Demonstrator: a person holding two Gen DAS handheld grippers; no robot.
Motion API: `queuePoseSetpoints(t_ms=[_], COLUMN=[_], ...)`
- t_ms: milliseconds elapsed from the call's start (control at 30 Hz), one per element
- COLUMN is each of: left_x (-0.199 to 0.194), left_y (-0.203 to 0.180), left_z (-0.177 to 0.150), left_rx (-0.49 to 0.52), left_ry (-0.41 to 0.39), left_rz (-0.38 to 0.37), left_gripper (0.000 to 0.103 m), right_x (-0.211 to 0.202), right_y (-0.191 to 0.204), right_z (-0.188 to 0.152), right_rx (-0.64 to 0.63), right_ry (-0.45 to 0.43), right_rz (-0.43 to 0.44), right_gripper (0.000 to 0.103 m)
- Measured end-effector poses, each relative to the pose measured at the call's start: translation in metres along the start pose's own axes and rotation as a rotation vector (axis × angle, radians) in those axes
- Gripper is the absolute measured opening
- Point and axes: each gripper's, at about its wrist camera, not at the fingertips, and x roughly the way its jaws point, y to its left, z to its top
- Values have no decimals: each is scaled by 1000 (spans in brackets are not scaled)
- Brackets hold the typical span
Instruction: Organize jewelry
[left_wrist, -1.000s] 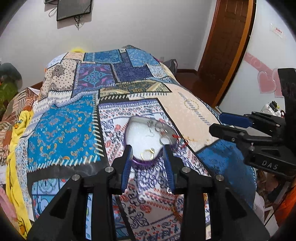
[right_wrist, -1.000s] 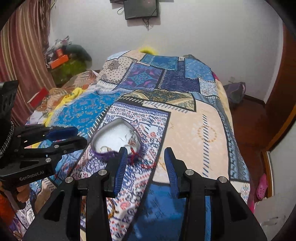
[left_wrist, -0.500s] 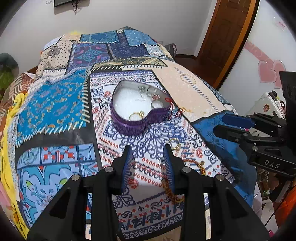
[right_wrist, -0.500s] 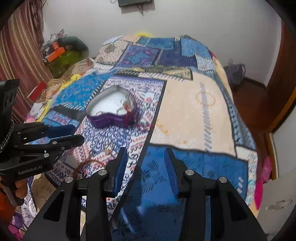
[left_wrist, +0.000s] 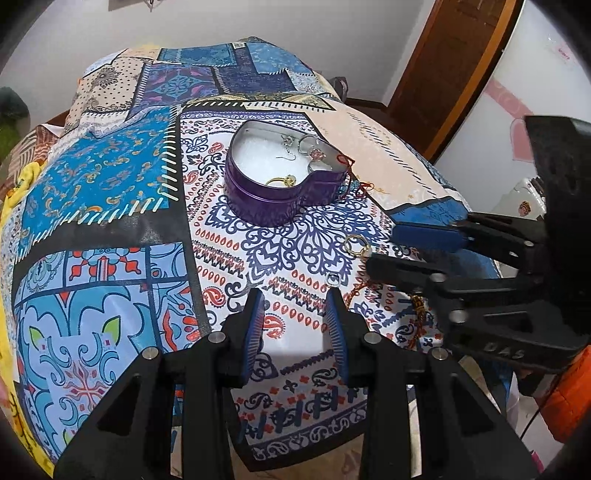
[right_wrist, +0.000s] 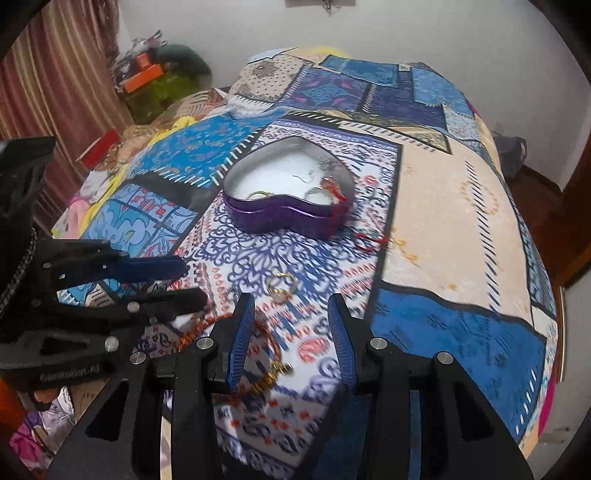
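Note:
A purple heart-shaped tin (left_wrist: 284, 199) (right_wrist: 288, 218) sits open on the patterned bedspread. Inside it lie a gold ring (left_wrist: 282, 181) and several earrings (left_wrist: 291, 147), and a red thread (left_wrist: 347, 162) hangs over its rim. Nearer the front, a gold ring (left_wrist: 356, 244) (right_wrist: 280, 280) and a small silver ring (left_wrist: 333, 279) lie loose on the cloth. A beaded bracelet (right_wrist: 271, 373) lies just below my right gripper (right_wrist: 291, 301) (left_wrist: 384, 249). My left gripper (left_wrist: 294, 299) (right_wrist: 192, 282) hovers left of the silver ring. Both stand open with nothing between their fingers.
The bedspread (left_wrist: 110, 177) ends at the near edge just under both grippers and drops off on the right (right_wrist: 517, 332). A wooden door (left_wrist: 454, 62) stands at the right. Clutter and a striped curtain (right_wrist: 74, 74) fill the far left corner.
Both grippers have come down and tipped toward the bed's near edge. The tin has slid up and away in both views. The loose rings and bracelet have come into view.

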Motion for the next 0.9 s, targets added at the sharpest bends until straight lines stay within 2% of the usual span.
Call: queuePoseSetpoints(t_ms=[33, 100, 200, 333, 433, 500, 667, 900], left_x=[0, 1, 3, 6, 10, 13, 17, 13], left_y=[0, -1, -4, -11, -18, -20, -22, -19], left_z=[0, 0, 0, 1, 1, 2, 6, 7], left_rx=[1, 4, 19, 43, 67, 73, 71, 44], left_ry=[-1, -4, -6, -5, -9, -13, -12, -13], left_rz=[-5, -9, -17, -35, -22, -15, -13, -19], left_gripper=[34, 34, 34, 33, 33, 25, 15, 14], right_x=[3, 8, 13, 12, 7, 4, -8, -15], right_y=[1, 3, 5, 3, 1, 0, -8, -14], right_z=[2, 4, 5, 4, 1, 2, -3, -7], right_rx=[-10, -24, -41, -29, -13, -5, 15, 31], right_ry=[4, 19, 27, 23, 5, -8, -36, -42], right_rz=[2, 12, 18, 47, 33, 22, -5, -7], right_gripper=[35, 22, 15, 15, 15, 15, 15, 15])
